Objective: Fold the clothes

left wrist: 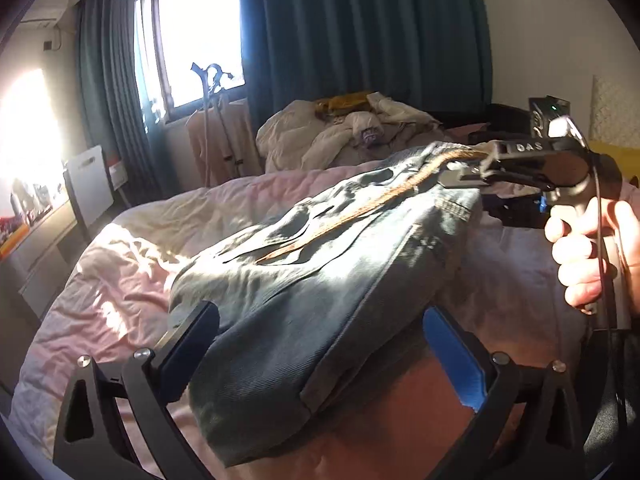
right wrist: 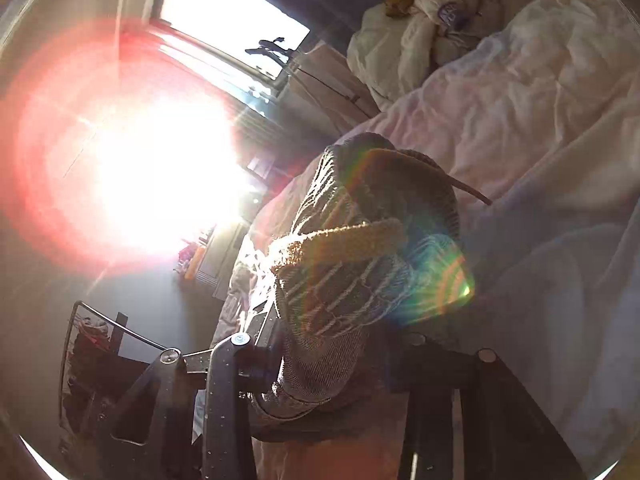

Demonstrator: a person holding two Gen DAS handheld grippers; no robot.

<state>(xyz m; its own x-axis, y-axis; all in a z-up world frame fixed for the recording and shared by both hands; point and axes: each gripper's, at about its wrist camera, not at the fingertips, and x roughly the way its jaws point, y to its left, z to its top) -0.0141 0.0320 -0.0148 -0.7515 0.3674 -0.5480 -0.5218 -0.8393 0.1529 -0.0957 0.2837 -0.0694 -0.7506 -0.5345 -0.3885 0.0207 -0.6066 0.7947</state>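
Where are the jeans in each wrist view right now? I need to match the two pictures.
Left wrist: the jeans fill the centre, running from between the left gripper's fingers up-right to the right gripper, which pinches their far end.
Right wrist: the jeans sit at centre-bottom, bunched between the gripper's fingers, partly washed out by sun glare.
Shared landmark: the pile of cream bedding on the pink bed.

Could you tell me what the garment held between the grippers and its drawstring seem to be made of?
The grey-green garment looks like a woven cotton twill, matte and slightly faded; fine diagonal ribbing shows near its hem. The brown drawstring looks like braided cord, with a coarse, rope-like texture. The exact fibre cannot be told.
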